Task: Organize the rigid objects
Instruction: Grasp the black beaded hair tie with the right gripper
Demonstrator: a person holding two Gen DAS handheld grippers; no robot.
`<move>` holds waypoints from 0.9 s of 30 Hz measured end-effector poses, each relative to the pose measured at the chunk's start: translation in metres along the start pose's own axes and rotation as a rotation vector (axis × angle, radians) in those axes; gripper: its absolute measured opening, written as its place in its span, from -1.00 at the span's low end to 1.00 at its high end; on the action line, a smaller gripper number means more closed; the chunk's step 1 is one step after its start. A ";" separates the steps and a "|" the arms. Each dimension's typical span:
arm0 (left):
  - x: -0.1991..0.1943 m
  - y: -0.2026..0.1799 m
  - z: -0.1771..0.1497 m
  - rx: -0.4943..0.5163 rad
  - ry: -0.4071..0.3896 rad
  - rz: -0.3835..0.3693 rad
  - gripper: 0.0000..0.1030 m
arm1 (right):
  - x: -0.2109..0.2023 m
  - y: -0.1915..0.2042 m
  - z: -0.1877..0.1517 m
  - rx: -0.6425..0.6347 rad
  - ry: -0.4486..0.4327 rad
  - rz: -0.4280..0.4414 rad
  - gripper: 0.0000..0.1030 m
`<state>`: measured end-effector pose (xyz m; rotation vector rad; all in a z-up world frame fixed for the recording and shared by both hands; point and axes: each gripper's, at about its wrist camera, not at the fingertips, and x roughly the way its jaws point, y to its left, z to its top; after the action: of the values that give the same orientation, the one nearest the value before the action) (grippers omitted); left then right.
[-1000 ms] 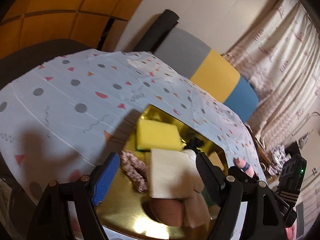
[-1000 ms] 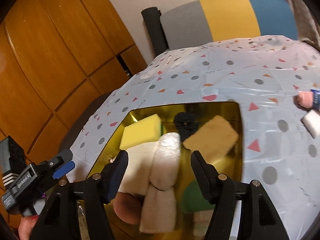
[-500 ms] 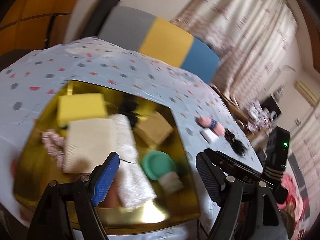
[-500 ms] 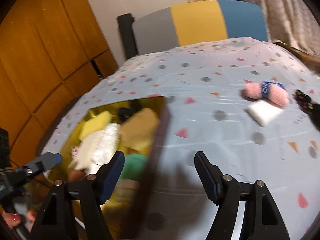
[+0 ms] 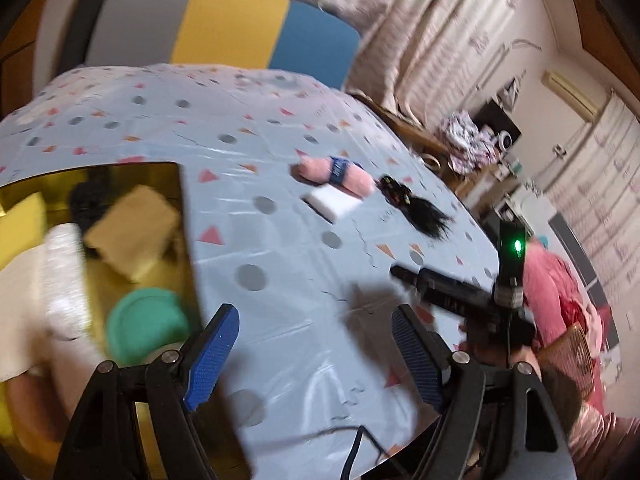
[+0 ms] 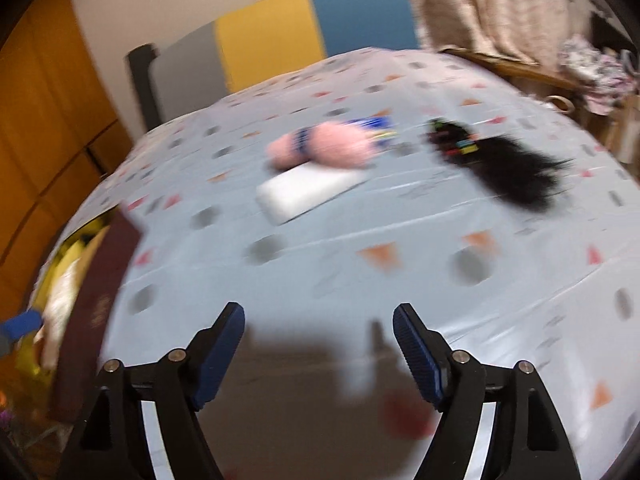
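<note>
Apparently heading for the white foam block (image 6: 310,192) outside the gold tray (image 5: 120,172), both tools (image 6: 318,346) (image 5: 316,348) hover spread, empty; the right's jaws have just been opening.

1. The left gripper (image 5: 316,344) hangs above the patterned tablecloth (image 5: 280,184), its jaws wide apart with nothing between them.
2. At left sits a gold tray (image 5: 182,216), holding a tan block (image 5: 132,232), a green round lid (image 5: 146,324), a white rolled towel (image 5: 64,280) and a yellow sponge (image 5: 18,224).
3. On the cloth beyond lie a pink yarn skein with a blue band (image 5: 336,172), a white block (image 5: 330,202) touching it, and a black hair tuft with clips (image 5: 416,210) just beside.
4. The right gripper (image 5: 404,272) reaches in from the right; its jaws cannot be made out here.
5. A grey, yellow and blue chair back (image 5: 224,28) stands behind the table.
</note>
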<state>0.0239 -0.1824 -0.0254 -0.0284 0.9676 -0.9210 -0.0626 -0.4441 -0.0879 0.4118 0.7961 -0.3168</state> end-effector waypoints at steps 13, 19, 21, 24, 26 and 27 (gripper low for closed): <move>0.059 -0.022 0.028 0.015 0.100 0.045 0.55 | 0.072 -0.089 0.142 -0.036 -0.081 -0.189 0.55; 0.084 -0.022 0.040 0.012 0.129 0.073 0.56 | 0.120 -0.109 0.145 -0.011 -0.006 -0.214 0.23; 0.094 -0.024 0.046 0.019 0.134 0.076 0.56 | 0.125 -0.115 0.141 0.013 0.000 -0.170 -0.04; 0.112 -0.030 0.054 0.047 0.143 0.082 0.56 | 0.119 -0.116 0.136 0.026 -0.018 -0.119 -0.25; 0.128 -0.034 0.061 0.069 0.156 0.086 0.56 | 0.114 -0.116 0.131 0.047 -0.015 -0.095 -0.27; 0.137 -0.036 0.064 0.076 0.167 0.094 0.56 | 0.111 -0.115 0.125 0.063 -0.007 -0.071 -0.27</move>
<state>0.0784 -0.3216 -0.0673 0.1595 1.0780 -0.8823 0.0392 -0.6166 -0.1188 0.4422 0.7964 -0.4101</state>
